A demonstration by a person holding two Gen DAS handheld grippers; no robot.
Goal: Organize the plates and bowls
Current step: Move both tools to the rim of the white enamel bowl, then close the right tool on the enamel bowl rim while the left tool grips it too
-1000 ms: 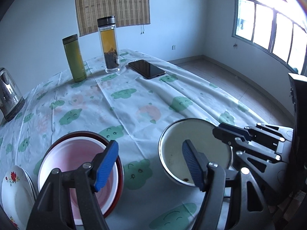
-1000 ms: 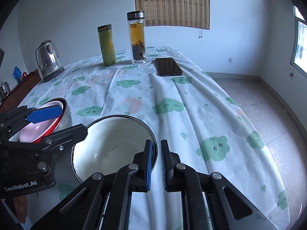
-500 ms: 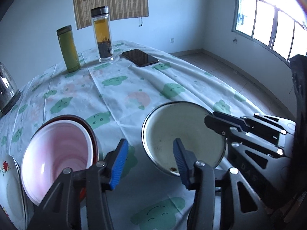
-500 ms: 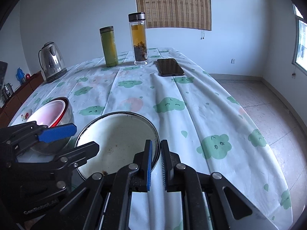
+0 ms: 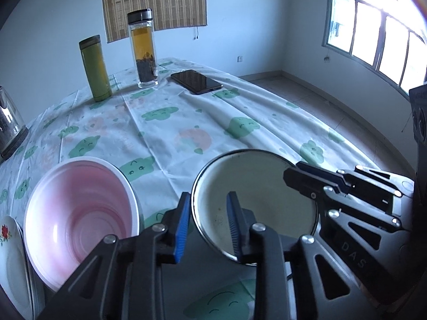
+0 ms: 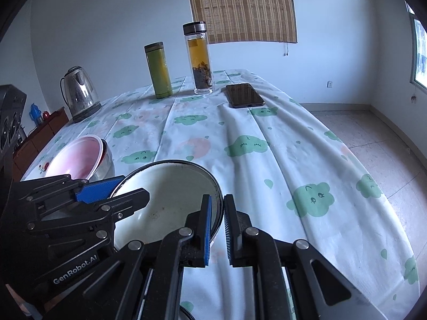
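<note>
Left gripper (image 5: 208, 224) and right gripper (image 6: 217, 225): matte black plastic bodies with open triangular cut-outs in the linkage arms, joined by round silver pivot screws. Each finger carries a ribbed blue pad (image 5: 182, 226) on its inner face. The left gripper's side bears white lettering "GenRobot.AI" (image 6: 76, 268); the right gripper's flank shows embossed letters "DAS" (image 5: 355, 255). A thin black cable (image 6: 188, 313) runs beneath the right gripper.

Pink bowl (image 5: 80, 213) — tablecloth (image 5: 165, 133) white, green clouds; blue claw pads (image 5: 182, 224).

The flowered plate (image 5: 10, 264) and kettle (image 5: 9, 125) are cut off at the left edge.
</note>
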